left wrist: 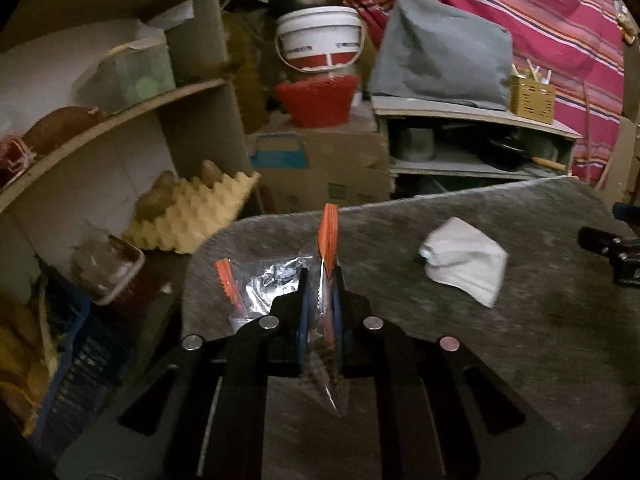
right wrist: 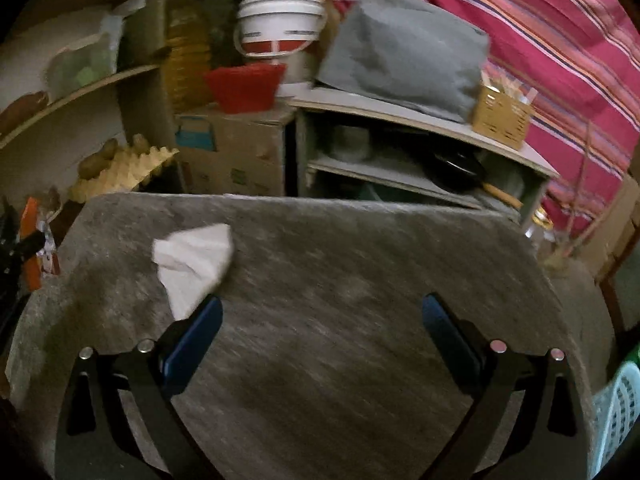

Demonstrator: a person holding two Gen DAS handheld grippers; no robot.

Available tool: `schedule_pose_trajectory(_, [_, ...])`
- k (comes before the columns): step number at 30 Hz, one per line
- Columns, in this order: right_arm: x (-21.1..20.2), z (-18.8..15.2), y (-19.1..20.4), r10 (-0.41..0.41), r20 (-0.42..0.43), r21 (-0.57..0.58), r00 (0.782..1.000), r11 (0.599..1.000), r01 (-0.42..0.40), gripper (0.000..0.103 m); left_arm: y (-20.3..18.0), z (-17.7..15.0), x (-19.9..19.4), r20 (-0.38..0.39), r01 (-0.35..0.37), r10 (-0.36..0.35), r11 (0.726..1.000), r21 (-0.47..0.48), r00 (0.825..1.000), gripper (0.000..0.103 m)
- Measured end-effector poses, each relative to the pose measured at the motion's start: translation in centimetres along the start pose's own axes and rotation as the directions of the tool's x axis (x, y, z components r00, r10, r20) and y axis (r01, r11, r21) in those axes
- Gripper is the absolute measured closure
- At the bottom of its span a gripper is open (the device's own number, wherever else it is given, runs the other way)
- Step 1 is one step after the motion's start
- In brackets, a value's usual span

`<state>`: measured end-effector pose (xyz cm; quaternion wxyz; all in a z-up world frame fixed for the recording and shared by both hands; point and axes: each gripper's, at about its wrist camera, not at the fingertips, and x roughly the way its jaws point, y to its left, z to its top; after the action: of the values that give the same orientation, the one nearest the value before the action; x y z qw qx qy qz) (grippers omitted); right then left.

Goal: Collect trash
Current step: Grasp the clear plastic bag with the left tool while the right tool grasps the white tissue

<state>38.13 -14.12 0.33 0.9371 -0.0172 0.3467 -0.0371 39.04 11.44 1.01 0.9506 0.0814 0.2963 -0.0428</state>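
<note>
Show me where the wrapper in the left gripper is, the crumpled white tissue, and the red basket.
wrapper (left wrist: pixel 328 236), left wrist view, on its orange upper end above the shut jaws.
crumpled white tissue (right wrist: pixel 196 258), right wrist view, on its middle fold.
red basket (left wrist: pixel 316 102), left wrist view, on its front wall.

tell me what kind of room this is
Probably a cramped home kitchen or pantry store. Shelves hold an egg tray with potatoes, a steel pot sits over a white bucket, and a pan lies in a low cabinet behind the grey table.
</note>
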Motion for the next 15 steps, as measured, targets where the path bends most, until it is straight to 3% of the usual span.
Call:
schedule_pose_trajectory(11, [6.4,1.4,7.0,0.085,-0.093,-0.010,0.992,0.996,-0.086,0.007,5.3,0.3,2.1,-0.007,-0.062,0.061,0.992,-0.113,0.998,0.094])
schedule_pose_trajectory(13, [7.5,1.4,7.9,0.093,-0.122,-0.019,0.988,0.995,-0.096,0.014,5.9,0.1,2.4,-0.014,-0.060,0.059,0.989,-0.132,0.998,0.094])
schedule_pose_trajectory(15, [8.6,1.1,8.6,0.109,-0.172,-0.030,0.979,0.993,-0.116,0.032,6.1,-0.1,2.5,-0.017,-0.065,0.063,0.989,-0.134,0.998,0.094])
